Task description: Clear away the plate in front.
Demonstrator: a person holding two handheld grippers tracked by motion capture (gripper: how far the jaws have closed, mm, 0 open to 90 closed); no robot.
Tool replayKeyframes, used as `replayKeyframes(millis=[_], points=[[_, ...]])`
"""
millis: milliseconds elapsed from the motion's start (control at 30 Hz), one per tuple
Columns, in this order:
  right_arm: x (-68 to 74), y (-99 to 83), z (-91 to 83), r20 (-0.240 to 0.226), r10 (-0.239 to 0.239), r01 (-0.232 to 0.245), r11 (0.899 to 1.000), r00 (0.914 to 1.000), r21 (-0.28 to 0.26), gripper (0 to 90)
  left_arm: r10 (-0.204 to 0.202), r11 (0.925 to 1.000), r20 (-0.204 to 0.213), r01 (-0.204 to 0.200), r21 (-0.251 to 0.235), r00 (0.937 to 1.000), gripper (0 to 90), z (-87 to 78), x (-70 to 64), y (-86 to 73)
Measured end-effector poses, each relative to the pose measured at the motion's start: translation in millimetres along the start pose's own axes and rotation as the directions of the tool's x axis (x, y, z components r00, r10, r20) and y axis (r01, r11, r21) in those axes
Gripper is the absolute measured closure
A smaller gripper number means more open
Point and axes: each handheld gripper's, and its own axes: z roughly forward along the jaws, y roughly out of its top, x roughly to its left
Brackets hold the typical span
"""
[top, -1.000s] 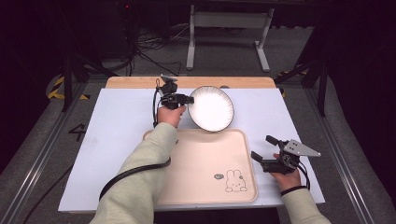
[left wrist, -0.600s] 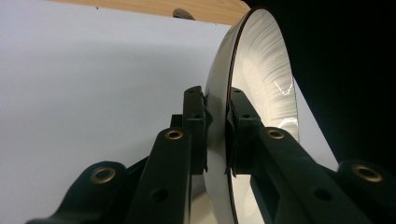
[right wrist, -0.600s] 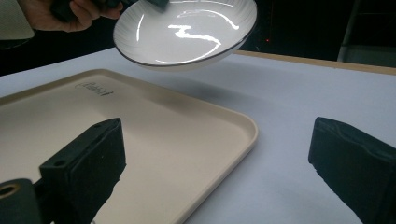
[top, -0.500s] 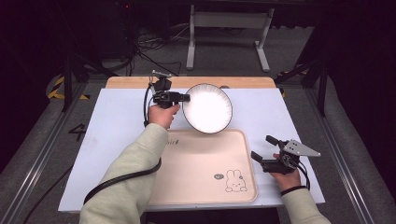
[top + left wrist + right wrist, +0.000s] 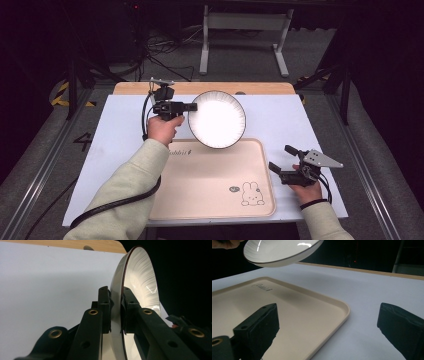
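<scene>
A white plate (image 5: 217, 119) with a thin dark rim hangs in the air over the far edge of a beige tray (image 5: 210, 185). My left gripper (image 5: 192, 106) is shut on the plate's left rim. In the left gripper view its jaws (image 5: 116, 293) clamp the rim of the plate (image 5: 142, 277), which stands on edge there. My right gripper (image 5: 280, 157) stands open just off the tray's right edge, nothing between its fingers. In the right gripper view my right gripper (image 5: 329, 315) faces the tray's corner (image 5: 287, 315), and the plate (image 5: 279, 251) floats at the upper left.
The tray lies on a white mat (image 5: 110, 150) that covers a wooden table (image 5: 130, 88). A bunny drawing (image 5: 251, 194) marks the tray's near right corner. Beyond the table are a metal stand (image 5: 245, 22) and floor cables (image 5: 165, 50).
My left gripper has drifted a little to the left with the plate in it. The right gripper has stayed where it was, open.
</scene>
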Motion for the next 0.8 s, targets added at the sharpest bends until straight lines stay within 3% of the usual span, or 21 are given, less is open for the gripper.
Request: replayKeyframes(millis=[433,800], points=[[-0.2,0.0,0.0,0.0,-0.001,0.001,1.0,1.0,-0.001,4.1,0.013,0.9998,0.047,-0.014,0.017,0.9988,81.0,-18.2,-2.1,-20.5],[0.0,0.0,0.1,0.001,-0.001,0.001,1.0,1.0,0.0,4.1,0.081,0.9967,0.047,-0.081,0.006,0.9956,80.9,-30.5,-8.3,-32.0]])
